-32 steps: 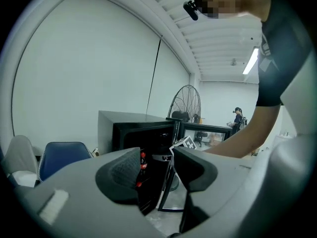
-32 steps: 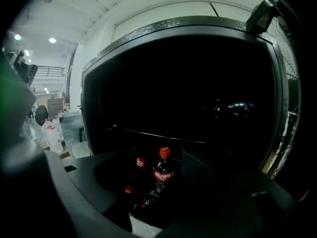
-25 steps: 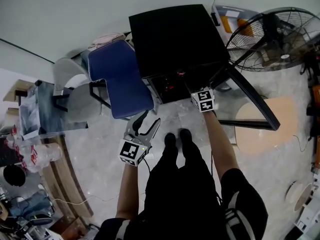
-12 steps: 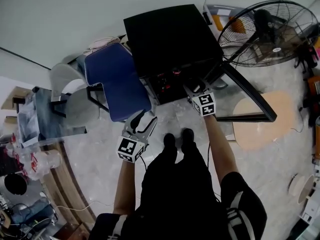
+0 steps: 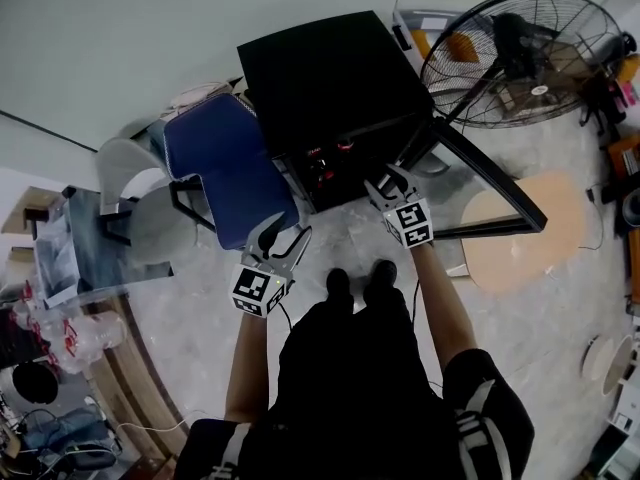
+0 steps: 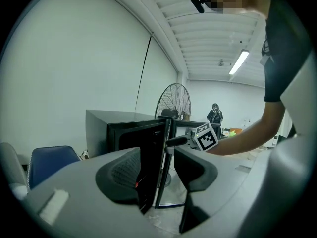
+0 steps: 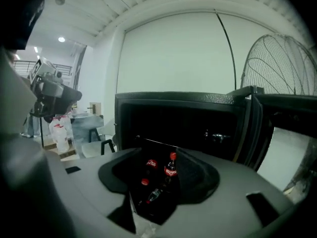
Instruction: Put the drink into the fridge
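A black mini fridge (image 5: pixel 330 78) stands on the floor with its glass door (image 5: pixel 480 183) swung open to the right. Red-capped cola bottles (image 7: pixel 170 170) stand and lie on its lower shelf. My right gripper (image 5: pixel 385 180) hovers just outside the opening. Its jaws are closing with nothing between them; in the right gripper view (image 7: pixel 161 175) the bottles show beyond the gap. My left gripper (image 5: pixel 282 236) hangs open and empty to the left of the fridge front. In the left gripper view (image 6: pixel 166 182) it faces the door's edge (image 6: pixel 163 167).
A blue chair (image 5: pixel 225 168) stands close to the fridge's left side, with a grey chair (image 5: pixel 135 183) beyond it. A large floor fan (image 5: pixel 510 53) stands to the right behind the door. A round wooden board (image 5: pixel 525 233) lies on the floor. The person's feet (image 5: pixel 360 278) are just in front.
My right gripper has drawn back a little from the fridge opening towards the person, so its fingers now show outside it. The left gripper has barely moved.
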Demonstrator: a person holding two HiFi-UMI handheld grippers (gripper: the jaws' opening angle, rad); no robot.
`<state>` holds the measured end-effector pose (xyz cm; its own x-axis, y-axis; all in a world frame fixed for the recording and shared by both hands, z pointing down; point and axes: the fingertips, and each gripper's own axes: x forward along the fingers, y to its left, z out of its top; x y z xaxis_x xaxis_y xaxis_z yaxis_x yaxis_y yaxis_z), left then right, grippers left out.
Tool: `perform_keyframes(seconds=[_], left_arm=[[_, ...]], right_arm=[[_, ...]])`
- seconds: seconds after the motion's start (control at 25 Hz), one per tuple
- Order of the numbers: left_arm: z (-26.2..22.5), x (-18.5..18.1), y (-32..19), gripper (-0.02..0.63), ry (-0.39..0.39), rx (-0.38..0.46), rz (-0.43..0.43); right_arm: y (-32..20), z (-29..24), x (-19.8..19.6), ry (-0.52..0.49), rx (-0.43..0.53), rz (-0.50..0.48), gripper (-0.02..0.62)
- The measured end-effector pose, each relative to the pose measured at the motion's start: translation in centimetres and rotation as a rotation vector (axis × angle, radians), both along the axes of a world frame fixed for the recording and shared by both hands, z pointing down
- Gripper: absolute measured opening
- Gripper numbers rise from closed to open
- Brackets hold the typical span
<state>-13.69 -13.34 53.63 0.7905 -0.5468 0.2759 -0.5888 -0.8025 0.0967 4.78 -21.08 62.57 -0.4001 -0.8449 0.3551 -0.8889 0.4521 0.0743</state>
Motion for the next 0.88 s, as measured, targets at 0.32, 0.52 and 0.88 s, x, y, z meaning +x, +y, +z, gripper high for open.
perform_keyframes(seconds=[0.32,0.52,0.88], left_arm=[[-0.4,0.3,0.6,0.15,0.021,-0.001,0.066],[-1.6,0.9,1.0,0.077,0.064,0.009,0.108],[-3.0,1.7,1.2,0.008,0.073,0.037,0.12]], right_arm=[[2.6,-3.4,-0.6,0.002,0.029,-0.038,0.003],[4.4,-5.3,-0.6,-0.002,0.044,-0.043,0.002],[7.8,-5.8,-0.8,-0.048,0.023,-0.017,0.002]])
